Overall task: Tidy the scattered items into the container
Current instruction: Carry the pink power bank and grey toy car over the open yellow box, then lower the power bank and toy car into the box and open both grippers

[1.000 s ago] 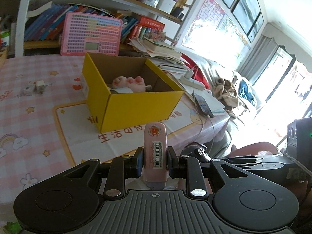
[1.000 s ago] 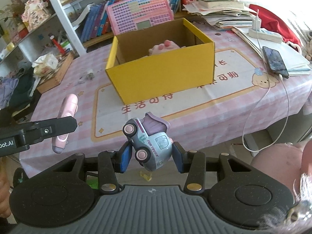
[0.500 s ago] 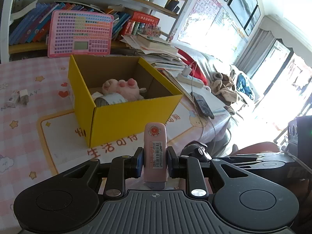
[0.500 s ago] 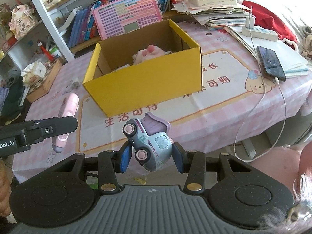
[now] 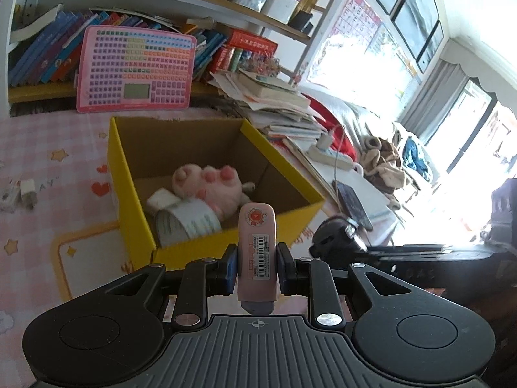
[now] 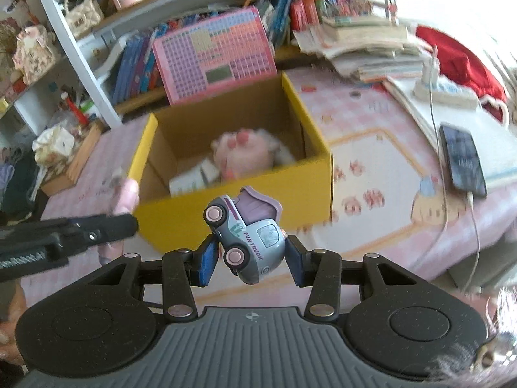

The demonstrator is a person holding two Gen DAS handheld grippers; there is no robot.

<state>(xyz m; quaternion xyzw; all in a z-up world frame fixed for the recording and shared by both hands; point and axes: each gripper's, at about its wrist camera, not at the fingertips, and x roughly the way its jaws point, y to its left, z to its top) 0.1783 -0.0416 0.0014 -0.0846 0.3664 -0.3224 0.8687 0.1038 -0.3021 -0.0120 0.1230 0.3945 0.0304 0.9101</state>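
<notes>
The left gripper (image 5: pixel 257 266) is clamped on a pink tube (image 5: pixel 257 252), its long axis upright, just near of the yellow box (image 5: pixel 232 236). The right gripper (image 6: pixel 248 260) is clamped on a toy truck (image 6: pixel 247 232), tilted nose-down, also near of the box's front wall.

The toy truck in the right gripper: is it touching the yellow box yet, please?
Cannot tell. In the right wrist view the toy truck, clamped in the right gripper, overlaps the yellow box front wall, so no gap or contact shows plainly.
</notes>
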